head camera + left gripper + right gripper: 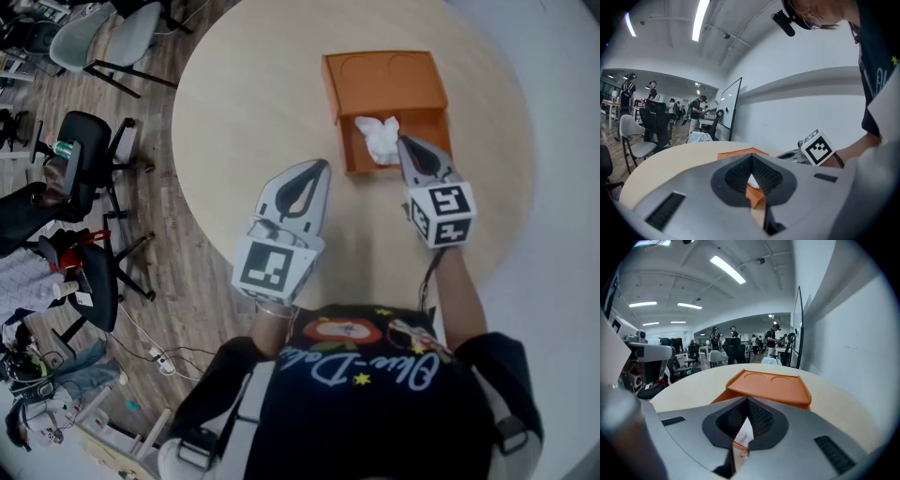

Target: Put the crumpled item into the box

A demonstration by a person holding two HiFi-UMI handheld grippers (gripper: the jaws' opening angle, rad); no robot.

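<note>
The fingers of the right gripper are pressed together at the tips, with nothing clamped. The left gripper is likewise closed and empty. The paper lies inside the box, beside the right tips. The left gripper is held to the left of the box, above the table.
</note>
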